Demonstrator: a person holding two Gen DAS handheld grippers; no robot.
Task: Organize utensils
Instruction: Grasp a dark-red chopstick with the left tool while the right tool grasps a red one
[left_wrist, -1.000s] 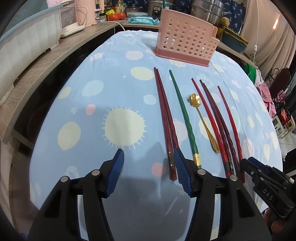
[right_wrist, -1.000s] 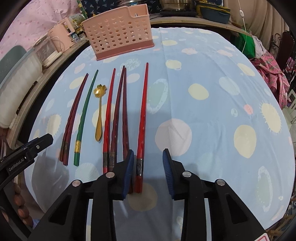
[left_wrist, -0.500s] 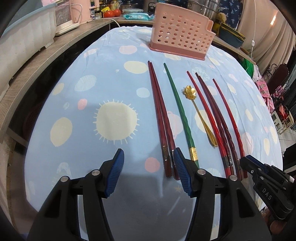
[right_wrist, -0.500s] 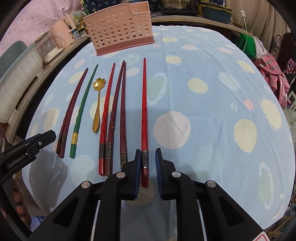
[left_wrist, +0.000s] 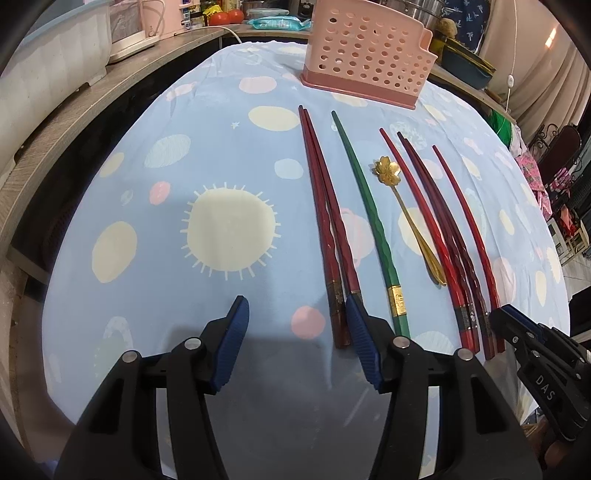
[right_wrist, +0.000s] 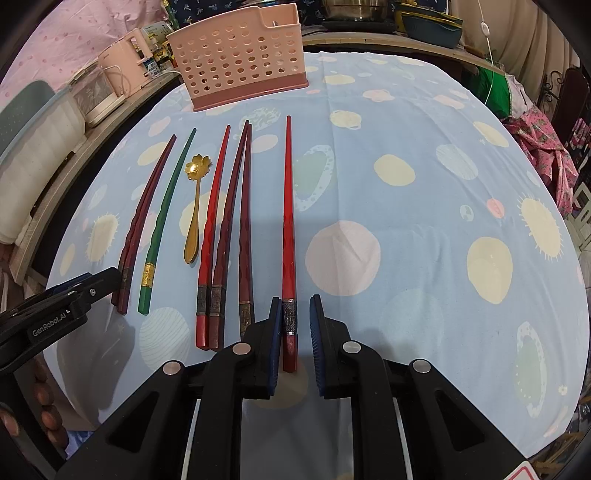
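Several chopsticks and a gold flower spoon (right_wrist: 194, 206) lie in a row on the blue spotted tablecloth (right_wrist: 424, 177). A pink perforated utensil holder (right_wrist: 238, 55) stands at the far edge. My right gripper (right_wrist: 295, 332) is narrowly open around the thick end of the rightmost red chopstick (right_wrist: 288, 229), with a gap on the right side. My left gripper (left_wrist: 295, 332) is open and empty; its right finger sits by the ends of the dark red chopstick pair (left_wrist: 328, 229). A green chopstick (left_wrist: 369, 218) lies beside that pair.
A wooden counter (left_wrist: 74, 122) with a white appliance (left_wrist: 125, 26) runs along the left. Pots and a bowl stand behind the holder. A pink cloth and chairs (right_wrist: 546, 147) are off the table's right side.
My right gripper moved forward over the red chopstick's end and narrowed its jaws around it. My left gripper drifted slightly nearer the dark red pair and stayed open.
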